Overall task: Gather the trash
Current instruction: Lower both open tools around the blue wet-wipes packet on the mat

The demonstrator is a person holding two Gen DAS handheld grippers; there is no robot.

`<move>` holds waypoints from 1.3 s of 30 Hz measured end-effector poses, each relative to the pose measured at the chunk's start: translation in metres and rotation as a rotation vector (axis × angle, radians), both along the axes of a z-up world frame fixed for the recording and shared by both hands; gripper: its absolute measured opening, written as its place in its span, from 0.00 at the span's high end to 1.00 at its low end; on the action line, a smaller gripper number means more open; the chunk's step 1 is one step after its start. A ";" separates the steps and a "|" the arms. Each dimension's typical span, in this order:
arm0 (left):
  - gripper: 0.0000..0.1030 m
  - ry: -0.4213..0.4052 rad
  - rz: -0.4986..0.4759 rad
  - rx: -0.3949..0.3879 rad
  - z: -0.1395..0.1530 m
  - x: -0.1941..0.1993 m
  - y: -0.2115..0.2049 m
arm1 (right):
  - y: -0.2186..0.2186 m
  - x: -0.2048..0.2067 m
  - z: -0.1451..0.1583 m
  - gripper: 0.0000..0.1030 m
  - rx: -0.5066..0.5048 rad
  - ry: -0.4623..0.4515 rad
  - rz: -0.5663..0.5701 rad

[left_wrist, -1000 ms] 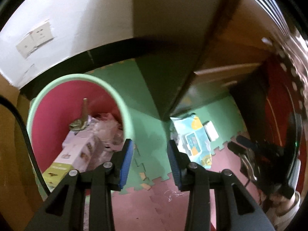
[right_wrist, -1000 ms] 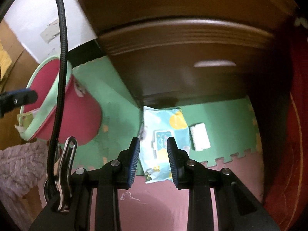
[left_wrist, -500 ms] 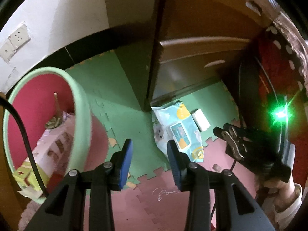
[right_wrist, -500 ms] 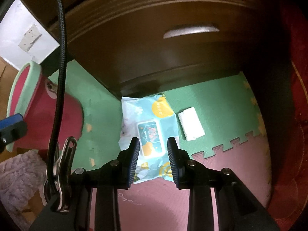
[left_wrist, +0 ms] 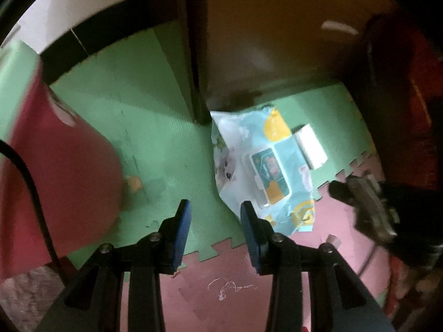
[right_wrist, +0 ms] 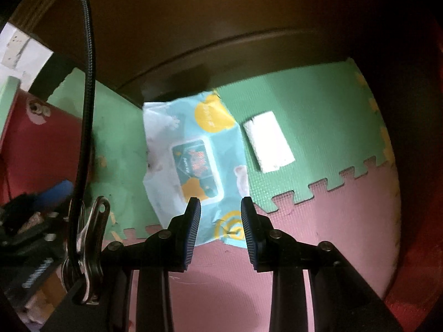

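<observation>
Both grippers lowered toward wet-wipe pack (right_wrist: pixel 193 163) since earlier frame. Pack flat on floor mat (right_wrist: pixel 318 105), against cabinet (right_wrist: pixel 221 27) base. Right gripper (right_wrist: pixel 220 231) above pack's near end, left gripper (left_wrist: pixel 216 231) beside its edge; both part-spread, empty. Pickup looks next.

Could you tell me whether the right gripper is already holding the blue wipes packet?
No, the right gripper is open above the blue wipes packet, which lies flat on the foam mat.
</observation>
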State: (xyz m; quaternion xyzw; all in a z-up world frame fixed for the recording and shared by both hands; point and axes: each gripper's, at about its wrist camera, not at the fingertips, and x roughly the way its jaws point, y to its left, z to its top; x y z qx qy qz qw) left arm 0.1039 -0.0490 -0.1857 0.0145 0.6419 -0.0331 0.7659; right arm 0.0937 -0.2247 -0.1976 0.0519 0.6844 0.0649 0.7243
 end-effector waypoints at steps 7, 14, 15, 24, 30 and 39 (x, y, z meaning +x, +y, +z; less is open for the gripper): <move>0.63 0.057 0.077 -0.031 -0.041 0.006 0.000 | -0.015 0.002 -0.021 0.70 -0.021 0.048 -0.053; 0.63 0.079 0.171 -0.090 -0.062 0.019 0.012 | -0.017 0.007 -0.039 0.70 -0.026 0.078 -0.068; 0.63 0.082 0.184 -0.098 -0.064 0.020 0.014 | -0.016 0.008 -0.042 0.70 -0.027 0.084 -0.066; 0.62 0.070 0.181 -0.116 -0.074 0.031 0.018 | -0.008 0.018 -0.059 0.70 -0.033 0.095 -0.069; 0.62 0.099 0.193 -0.133 -0.089 0.033 0.022 | 0.001 0.023 -0.070 0.70 -0.031 0.114 -0.060; 0.62 0.141 0.191 -0.168 -0.106 0.033 0.019 | -0.008 0.024 -0.090 0.70 -0.024 0.149 -0.080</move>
